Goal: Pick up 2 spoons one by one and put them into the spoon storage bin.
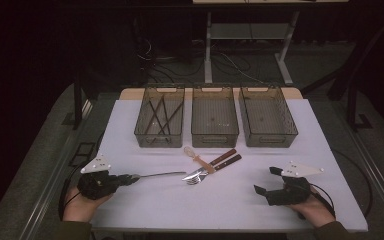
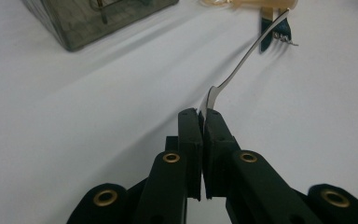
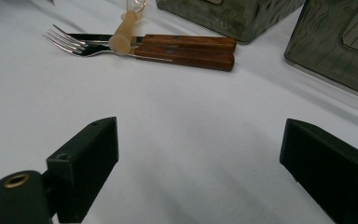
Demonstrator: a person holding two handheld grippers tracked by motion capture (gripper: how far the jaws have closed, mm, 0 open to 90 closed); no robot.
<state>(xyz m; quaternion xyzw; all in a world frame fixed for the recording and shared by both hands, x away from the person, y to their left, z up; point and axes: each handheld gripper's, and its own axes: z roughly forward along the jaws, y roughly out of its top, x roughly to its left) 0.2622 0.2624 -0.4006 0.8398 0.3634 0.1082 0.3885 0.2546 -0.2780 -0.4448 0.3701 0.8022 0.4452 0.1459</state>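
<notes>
A steel utensil [image 1: 161,175] was clamped by one end in the left gripper [image 1: 128,178], low over the white table [image 1: 130,210], not yet binned.

Its long axis ran across the table, free end toward the wood-handled fork and knife [image 1: 215,165]. The left bin [image 1: 160,118] held dark sticks; the right gripper [image 1: 265,181] rested, jaws apart.

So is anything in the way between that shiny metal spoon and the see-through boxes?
Nothing visible: the left gripper holds the shiny metal utensil, and bare white table lies between it and the nearest clear plastic bin.
</notes>
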